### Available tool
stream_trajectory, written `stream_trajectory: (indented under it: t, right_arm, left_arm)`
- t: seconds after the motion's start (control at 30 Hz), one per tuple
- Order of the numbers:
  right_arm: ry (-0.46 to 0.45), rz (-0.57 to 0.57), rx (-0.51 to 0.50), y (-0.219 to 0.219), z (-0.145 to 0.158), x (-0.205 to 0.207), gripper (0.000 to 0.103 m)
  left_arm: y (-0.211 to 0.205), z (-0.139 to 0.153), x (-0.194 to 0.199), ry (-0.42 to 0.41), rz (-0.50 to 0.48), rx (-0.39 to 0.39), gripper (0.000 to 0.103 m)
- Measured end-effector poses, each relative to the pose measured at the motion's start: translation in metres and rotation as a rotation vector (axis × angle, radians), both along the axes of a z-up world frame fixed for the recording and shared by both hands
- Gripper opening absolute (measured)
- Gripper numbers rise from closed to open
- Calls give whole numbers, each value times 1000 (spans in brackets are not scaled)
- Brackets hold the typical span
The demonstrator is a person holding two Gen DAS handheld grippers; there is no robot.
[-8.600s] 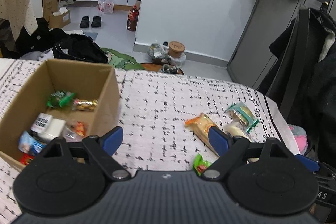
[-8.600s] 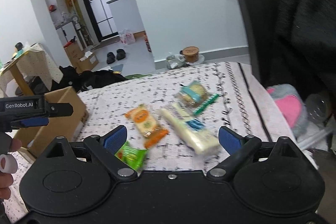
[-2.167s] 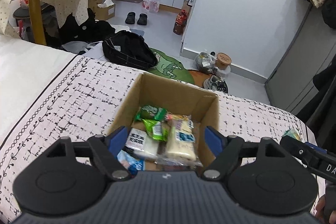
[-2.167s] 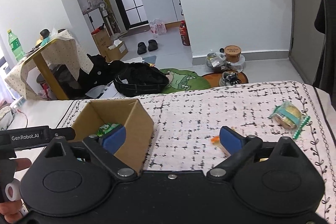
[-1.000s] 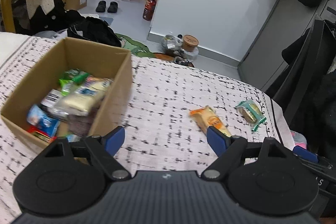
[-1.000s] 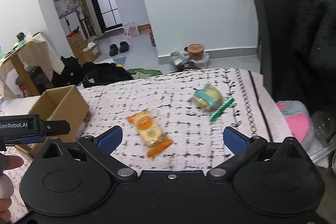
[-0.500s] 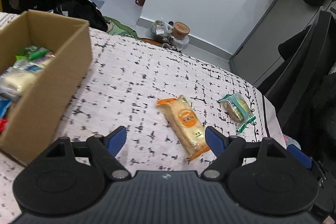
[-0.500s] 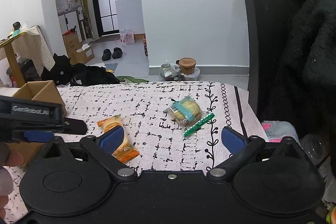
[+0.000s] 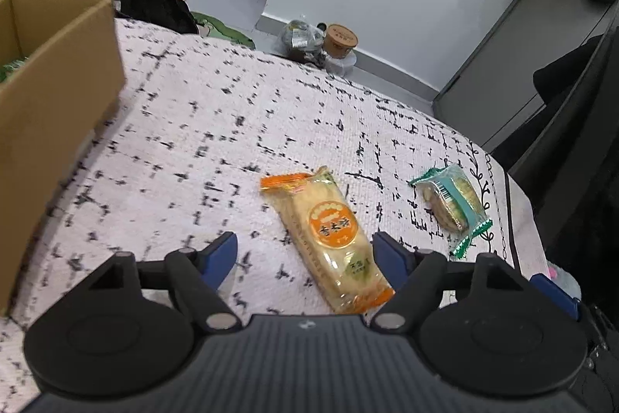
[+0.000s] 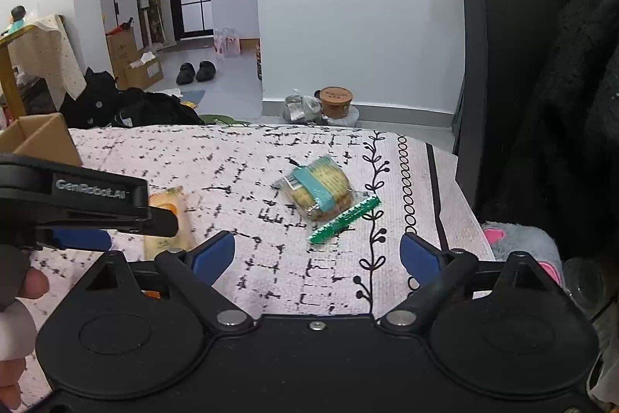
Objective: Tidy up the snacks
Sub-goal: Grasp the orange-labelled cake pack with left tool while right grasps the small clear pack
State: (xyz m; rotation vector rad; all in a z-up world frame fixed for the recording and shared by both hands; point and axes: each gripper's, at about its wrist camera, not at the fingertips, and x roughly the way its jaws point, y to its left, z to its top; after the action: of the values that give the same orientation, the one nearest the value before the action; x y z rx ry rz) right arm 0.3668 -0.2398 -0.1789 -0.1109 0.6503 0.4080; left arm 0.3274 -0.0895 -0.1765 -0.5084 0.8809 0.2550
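We held our left gripper (image 9: 305,254) open over the orange snack pack (image 9: 327,239) mid-table; our right gripper (image 10: 317,254) gaped empty near the teal cookie pack (image 10: 319,192) by the right edge. Closing off-centre risked the slick wrapper sliding out.

Two snack packets are lying loose on the patterned cloth: one orange-ended packet (image 9: 327,237) and one teal-banded packet (image 9: 450,204). One cardboard box (image 9: 50,95) is sitting at the left. Two tools are hovering, the left tool (image 9: 305,254) and the right tool (image 10: 317,254). Two black slippers (image 10: 196,71) are resting on the floor.
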Motion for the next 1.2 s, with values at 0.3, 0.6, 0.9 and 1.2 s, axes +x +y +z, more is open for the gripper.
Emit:
stream_trajectory:
  t: [0.3,0.6,0.9,1.2]
  right_arm:
    - [-5,4,-1,7,-4,11,87]
    - [-28,19,-33,19,1,31,85]
    - [-13,46,-92,41,-4,55,85]
    - [56,37,-127,58,-10,79,85]
  left_arm:
    - [-12,-8,19,30,16,46,56]
    - [3,-3,13,17,-10,116,33]
    - [33,7,12,8,2,192,33]
    - [46,7,8,12,-5,227,33]
